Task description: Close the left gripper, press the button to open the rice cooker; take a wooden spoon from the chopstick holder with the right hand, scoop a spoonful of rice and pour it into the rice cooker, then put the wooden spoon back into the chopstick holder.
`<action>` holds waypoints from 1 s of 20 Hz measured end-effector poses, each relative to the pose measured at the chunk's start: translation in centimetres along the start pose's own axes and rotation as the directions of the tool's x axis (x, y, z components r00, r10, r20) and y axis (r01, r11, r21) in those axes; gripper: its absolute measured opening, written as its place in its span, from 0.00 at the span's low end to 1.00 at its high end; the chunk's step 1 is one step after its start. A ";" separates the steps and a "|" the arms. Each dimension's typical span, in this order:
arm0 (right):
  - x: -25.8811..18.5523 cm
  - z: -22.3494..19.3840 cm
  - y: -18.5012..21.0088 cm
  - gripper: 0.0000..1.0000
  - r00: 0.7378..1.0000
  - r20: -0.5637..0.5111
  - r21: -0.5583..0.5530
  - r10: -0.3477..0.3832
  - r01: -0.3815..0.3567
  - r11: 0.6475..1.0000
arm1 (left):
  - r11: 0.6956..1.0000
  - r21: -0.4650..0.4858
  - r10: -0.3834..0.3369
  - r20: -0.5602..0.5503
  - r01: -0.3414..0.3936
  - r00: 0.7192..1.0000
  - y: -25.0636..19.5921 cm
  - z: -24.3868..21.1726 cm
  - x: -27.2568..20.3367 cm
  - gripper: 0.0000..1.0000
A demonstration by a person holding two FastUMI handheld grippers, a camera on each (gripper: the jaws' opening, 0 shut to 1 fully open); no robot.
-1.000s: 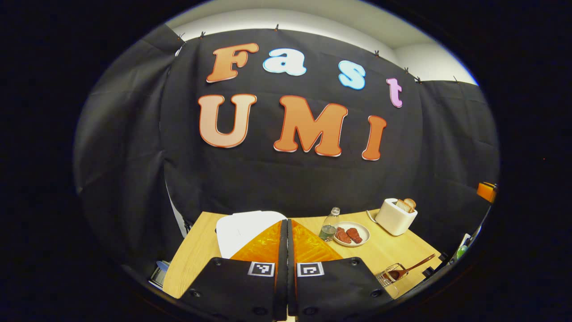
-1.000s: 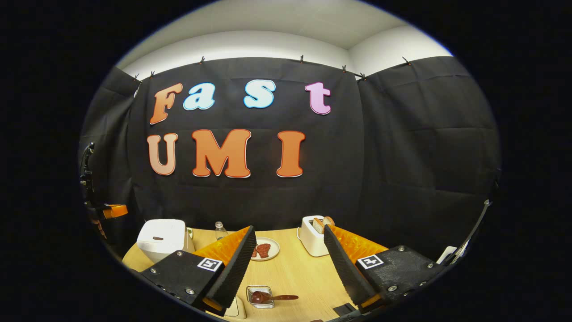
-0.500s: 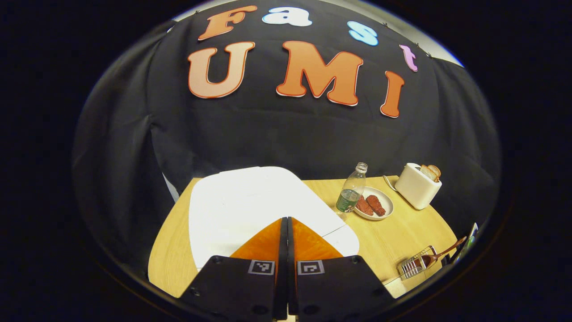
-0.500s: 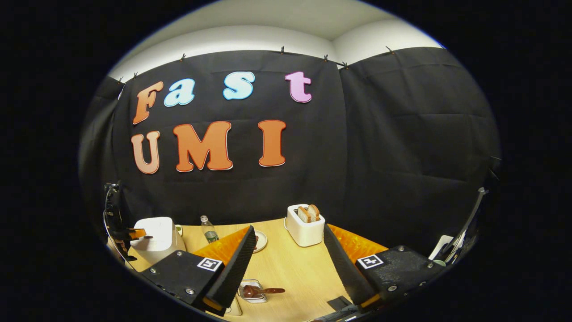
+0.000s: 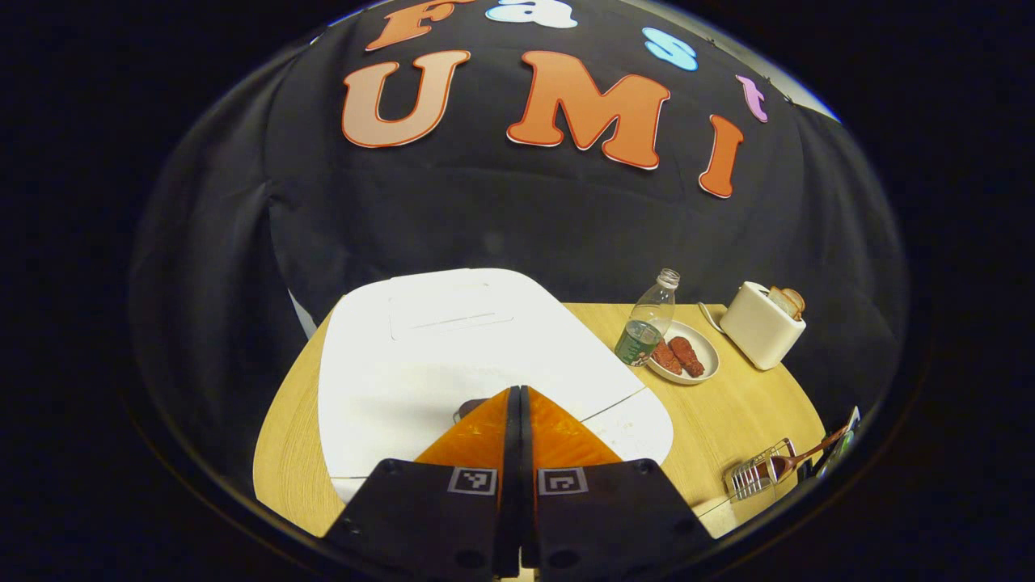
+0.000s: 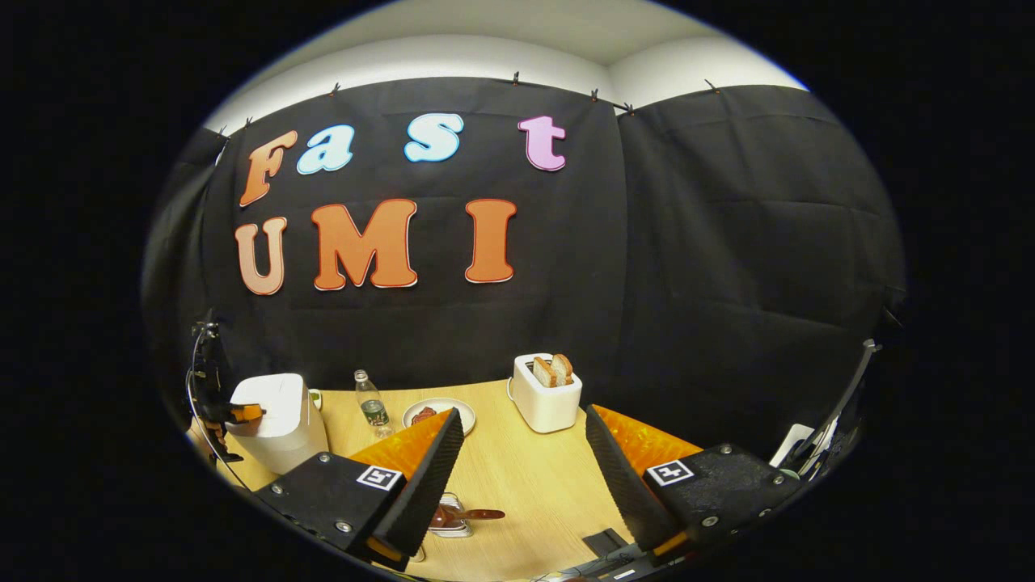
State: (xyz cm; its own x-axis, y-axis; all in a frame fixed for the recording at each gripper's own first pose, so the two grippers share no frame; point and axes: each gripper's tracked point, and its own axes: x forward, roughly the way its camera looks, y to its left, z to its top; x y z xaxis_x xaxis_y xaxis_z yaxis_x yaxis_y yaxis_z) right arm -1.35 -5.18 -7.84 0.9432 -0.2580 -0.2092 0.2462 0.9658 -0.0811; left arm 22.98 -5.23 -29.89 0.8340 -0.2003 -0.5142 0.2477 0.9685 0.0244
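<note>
The left gripper (image 5: 518, 392) has its fingers pressed together, tips at the button (image 5: 466, 408) on the white rice cooker (image 5: 453, 356). The right gripper (image 6: 524, 440) is spread wide above the table (image 6: 517, 485). The wooden spoon (image 6: 465, 514) lies in the wire chopstick holder (image 6: 451, 517). Behind stand a bottle (image 6: 371, 404), plate (image 6: 441, 408) and toaster (image 6: 546, 396).

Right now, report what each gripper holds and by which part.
Nothing is held. The left gripper is shut with nothing between its fingers, its tips at the rice cooker lid. The right gripper is open above the table.
</note>
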 end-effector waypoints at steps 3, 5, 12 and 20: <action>-0.2 -0.2 0.4 0.94 1.000 -0.002 0.000 0.011 -0.011 1.000 | 0.999 0.029 0.024 0.019 -0.025 1.000 0.2 1.0 -0.6 0.05; -0.3 -0.1 0.6 0.94 1.000 0.006 0.018 0.021 -0.021 1.000 | 0.992 0.068 0.093 0.124 -0.102 0.988 0.8 4.8 -1.7 0.05; -1.0 0.6 1.3 0.94 0.996 0.068 0.042 0.060 -0.063 0.997 | 0.996 -0.037 0.086 0.339 -0.078 0.937 -0.3 16.4 -12.2 0.05; 0.9 -4.5 2.0 0.94 0.993 0.060 0.124 0.102 -0.108 0.986 | 0.995 -0.052 0.103 0.430 -0.090 0.897 1.2 18.5 -23.6 0.05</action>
State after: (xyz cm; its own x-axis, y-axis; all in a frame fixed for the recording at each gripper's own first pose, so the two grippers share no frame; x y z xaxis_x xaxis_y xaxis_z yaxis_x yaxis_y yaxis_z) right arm -1.01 -3.57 -12.54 0.9750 -0.1564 -0.1577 0.1680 0.9837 0.0633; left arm 12.68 -2.07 -1.89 0.9857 -0.1430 -0.0897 0.1458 0.9890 0.0264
